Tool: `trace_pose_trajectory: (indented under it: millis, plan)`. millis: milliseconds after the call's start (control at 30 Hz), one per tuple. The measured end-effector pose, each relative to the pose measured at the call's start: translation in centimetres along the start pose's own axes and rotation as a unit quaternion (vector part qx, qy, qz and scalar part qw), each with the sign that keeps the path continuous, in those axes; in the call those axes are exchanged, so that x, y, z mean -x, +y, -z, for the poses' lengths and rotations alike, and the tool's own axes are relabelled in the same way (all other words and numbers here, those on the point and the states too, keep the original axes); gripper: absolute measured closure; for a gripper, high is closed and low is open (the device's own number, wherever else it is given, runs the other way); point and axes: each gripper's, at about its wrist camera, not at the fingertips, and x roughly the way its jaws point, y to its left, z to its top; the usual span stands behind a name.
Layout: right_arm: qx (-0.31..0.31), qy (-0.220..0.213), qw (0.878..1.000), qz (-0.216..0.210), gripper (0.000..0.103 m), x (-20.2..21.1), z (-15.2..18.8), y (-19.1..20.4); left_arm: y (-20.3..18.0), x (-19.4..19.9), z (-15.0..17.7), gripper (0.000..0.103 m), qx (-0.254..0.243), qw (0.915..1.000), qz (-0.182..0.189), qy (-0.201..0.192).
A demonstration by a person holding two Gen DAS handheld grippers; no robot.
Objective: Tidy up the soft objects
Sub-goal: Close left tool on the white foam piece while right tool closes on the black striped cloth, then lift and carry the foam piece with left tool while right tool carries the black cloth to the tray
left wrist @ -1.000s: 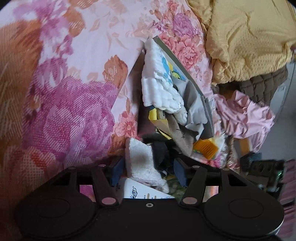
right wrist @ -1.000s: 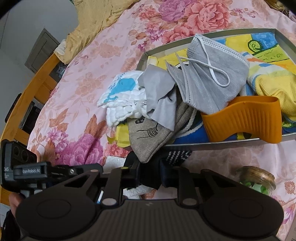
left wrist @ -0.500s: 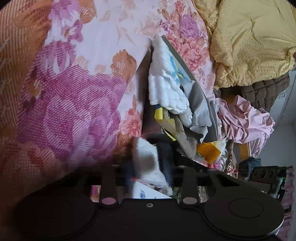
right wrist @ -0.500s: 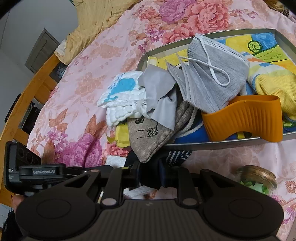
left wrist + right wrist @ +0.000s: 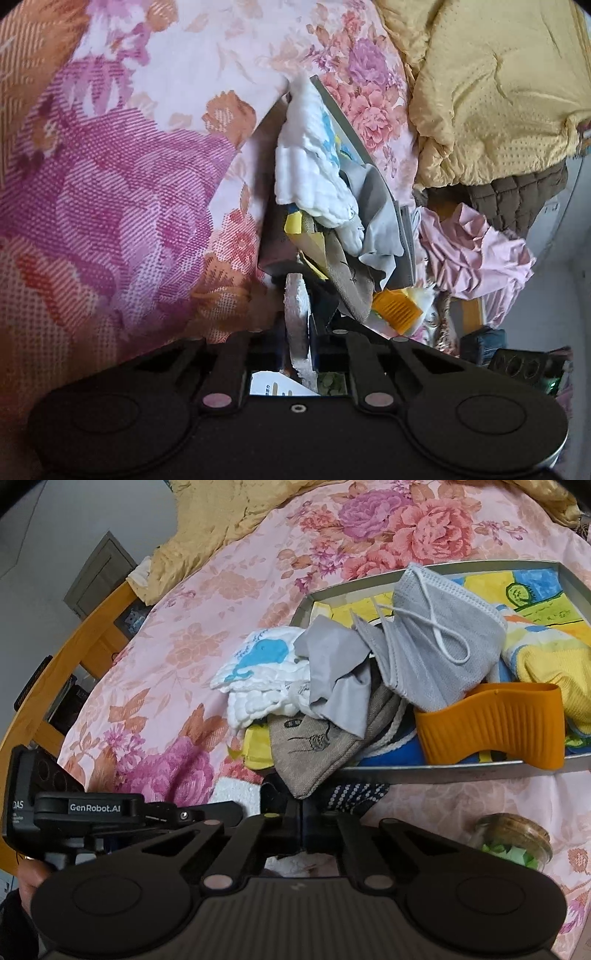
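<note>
A metal tray [image 5: 436, 771] on the floral bedspread holds a heap of soft things: a white quilted cloth [image 5: 258, 686], a grey cloth [image 5: 332, 672], a grey face mask [image 5: 439, 653], a beige pouch [image 5: 317, 749], an orange silicone piece [image 5: 491, 727] and a yellow towel [image 5: 550, 664]. My left gripper [image 5: 297, 332] is shut on a white fluffy cloth [image 5: 297, 314], just before the tray's corner. My right gripper [image 5: 301, 830] is shut on a dark dotted fabric [image 5: 354, 794] below the tray's near rim. The left gripper's body [image 5: 88, 812] shows in the right wrist view.
A yellow blanket [image 5: 491, 85] and a pink crumpled cloth [image 5: 476, 251] lie beyond the tray. A small glass jar with a cork lid [image 5: 513, 838] stands on the bed at the right. A wooden bed frame [image 5: 74, 635] runs along the left.
My left gripper's jaws have closed on the white fluffy cloth, which now stands edge-on between them. The right gripper has stayed in place, shut on the dark fabric.
</note>
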Motion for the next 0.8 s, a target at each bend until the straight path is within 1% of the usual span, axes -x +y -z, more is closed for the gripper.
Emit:
trace_pose_trajectory:
  millis: [133, 200, 233, 267, 300, 333, 433, 533, 600, 667, 767, 800]
  plan:
    - [0.017, -0.002, 1.000, 0.003, 0.102, 0.1, 0.4, 0.5, -1.1, 0.1, 0.6, 0.092, -0.018, 0.9997, -0.010, -0.010]
    - [0.022, -0.010, 1.000, 0.007, 0.094, 0.3, 0.5, 0.6, -1.5, 0.2, 0.8, 0.092, -0.027, 0.9993, -0.020, -0.016]
    - [0.017, -0.012, 1.000, 0.007, 0.082, 0.3, 0.5, 0.5, -1.8, 0.3, 1.0, 0.092, -0.031, 0.9990, -0.026, -0.019]
    - [0.012, -0.010, 1.000, 0.003, 0.060, 0.4, 0.5, 0.3, -1.9, 0.3, 1.1, 0.092, -0.035, 0.9987, -0.031, -0.022]
    - [0.006, -0.011, 1.000, 0.000, 0.052, 0.5, 0.5, 0.2, -2.1, 0.3, 1.2, 0.092, -0.038, 0.9984, -0.034, -0.024]
    - [0.002, -0.016, 1.000, -0.003, 0.049, 0.6, 0.5, 0.1, -2.3, 0.3, 1.2, 0.092, -0.043, 0.9981, -0.037, -0.026]
    - [0.005, -0.020, 1.000, -0.002, 0.049, 0.5, 0.3, 0.2, -2.8, 0.3, 1.5, 0.092, -0.059, 0.9970, -0.042, -0.029]
    - [0.002, -0.010, 1.000, -0.001, 0.048, -0.3, 0.3, 0.1, -2.9, 0.4, 1.6, 0.092, -0.062, 0.9967, -0.041, -0.031]
    - [-0.004, -0.007, 1.000, -0.004, 0.053, -1.0, 0.6, -0.1, -2.8, 0.4, 1.6, 0.092, -0.062, 0.9967, -0.042, -0.031]
    - [-0.012, -0.006, 1.000, -0.009, 0.078, -1.1, 0.5, -0.3, -2.6, 0.4, 1.6, 0.092, -0.060, 0.9966, -0.047, -0.032]
    - [-0.017, -0.009, 1.000, -0.016, 0.089, -1.1, 0.5, -0.6, -2.4, 0.4, 1.6, 0.092, -0.055, 0.9970, -0.042, -0.033]
    - [-0.017, -0.010, 1.000, -0.018, 0.095, -1.0, 0.5, -0.7, -2.5, 0.4, 1.6, 0.092, -0.056, 0.9970, -0.042, -0.033]
